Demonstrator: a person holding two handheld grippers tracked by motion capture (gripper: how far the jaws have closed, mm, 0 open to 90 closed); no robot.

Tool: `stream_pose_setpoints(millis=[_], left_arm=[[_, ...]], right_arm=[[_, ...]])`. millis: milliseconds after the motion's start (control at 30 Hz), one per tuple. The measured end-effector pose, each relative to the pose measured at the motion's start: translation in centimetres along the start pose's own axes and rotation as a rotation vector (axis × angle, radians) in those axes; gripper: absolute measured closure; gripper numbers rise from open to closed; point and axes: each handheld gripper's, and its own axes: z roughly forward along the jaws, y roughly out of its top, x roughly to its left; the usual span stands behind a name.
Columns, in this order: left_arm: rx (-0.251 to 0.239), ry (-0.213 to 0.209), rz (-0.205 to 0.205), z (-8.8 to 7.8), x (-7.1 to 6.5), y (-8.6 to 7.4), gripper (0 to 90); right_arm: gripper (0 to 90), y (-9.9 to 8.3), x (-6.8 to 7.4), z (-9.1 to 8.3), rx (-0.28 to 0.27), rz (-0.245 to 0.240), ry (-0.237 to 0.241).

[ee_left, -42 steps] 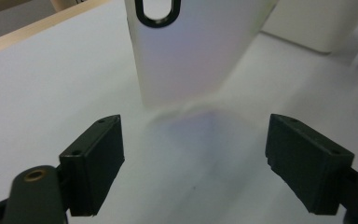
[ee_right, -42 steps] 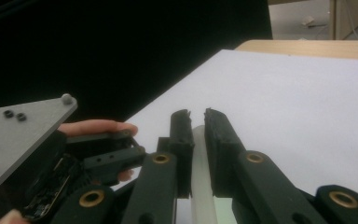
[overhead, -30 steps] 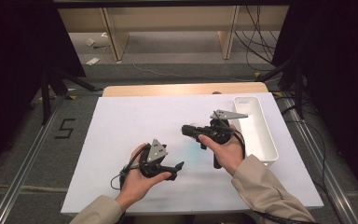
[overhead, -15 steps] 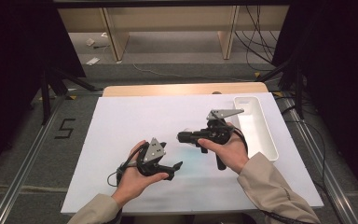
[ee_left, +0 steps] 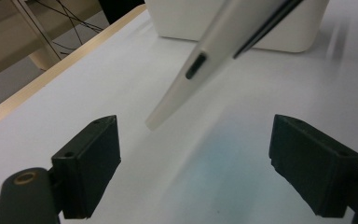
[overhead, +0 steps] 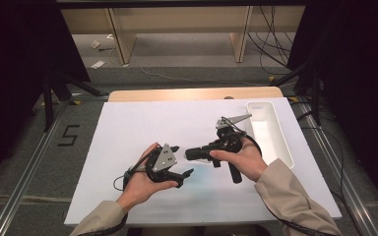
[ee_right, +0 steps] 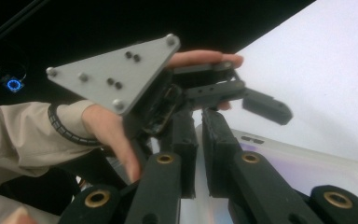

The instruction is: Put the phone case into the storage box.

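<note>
My right gripper [overhead: 188, 154] points left over the white table and is shut on a thin translucent plastic piece [ee_right: 307, 163]. In the right gripper view its jaws [ee_right: 199, 116] pinch that piece's edge. My left gripper [overhead: 182, 160] lies in the left hand, pointing right at the other gripper. It is open, and its jaws have just been closing a little. In the left gripper view the plastic piece [ee_left: 205, 51] slants down from the upper right. Its tip hangs between the wide jaws of the left gripper [ee_left: 196, 163], clear of both pads.
A long white tray [overhead: 288, 147] stands at the table's right side, beyond the right hand; its wall [ee_left: 177, 18] shows at the top of the left gripper view. The white sheet covers the table [overhead: 128, 128], with a wooden strip along the far edge.
The right gripper has dipped and drawn slightly closer to the left gripper. The left hand has hardly moved.
</note>
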Motion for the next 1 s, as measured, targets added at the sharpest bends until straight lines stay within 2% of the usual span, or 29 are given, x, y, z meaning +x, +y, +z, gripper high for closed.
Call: stream_pose_setpoints(millis=[133, 267, 367, 600, 633, 833, 900, 933, 967, 1000], left_arm=[[-0.003, -0.041, 0.004, 0.6, 0.0, -0.1, 20.3], [-0.002, -0.065, 0.024, 1.1, 0.0, -0.2, 29.1], [-0.005, -0.074, 0.034, 1.2, 0.0, -0.3, 38.3], [-0.014, -0.111, 0.027, 0.9, 0.2, -0.4, 63.1], [-0.008, -0.117, 0.038, 0.9, 0.2, -0.3, 64.3], [0.019, -0.174, 0.092, 0.8, -0.2, -0.2, 73.2], [0.023, -0.173, 0.094, 0.7, -0.3, -0.1, 75.1], [0.030, -0.199, 0.094, 0.7, -0.3, 0.0, 76.2], [0.027, -0.206, 0.106, 0.7, -0.5, -0.1, 78.6], [0.033, -0.226, 0.099, 0.7, -0.7, 0.0, 80.3]], right_arm=[[85.1, -0.1, 0.0, 0.3, 0.008, 0.006, 0.012], [85.1, -0.3, -0.1, 0.5, 0.016, 0.012, 0.017], [85.1, -0.3, -0.1, 0.5, 0.023, 0.011, 0.020], [84.7, -0.5, -0.3, 0.6, 0.031, 0.020, 0.033], [84.6, -0.4, -0.3, 0.5, 0.032, 0.022, 0.037], [83.4, -0.3, -0.5, 0.0, 0.015, -0.004, 0.035], [83.0, -0.2, -0.6, -0.2, 0.005, -0.016, 0.037], [82.2, -0.2, -0.5, -0.3, -0.002, -0.022, 0.037], [83.3, -0.1, -0.5, -0.4, -0.016, -0.028, 0.035], [79.9, -0.1, -0.6, -0.5, -0.036, -0.034, 0.020]])
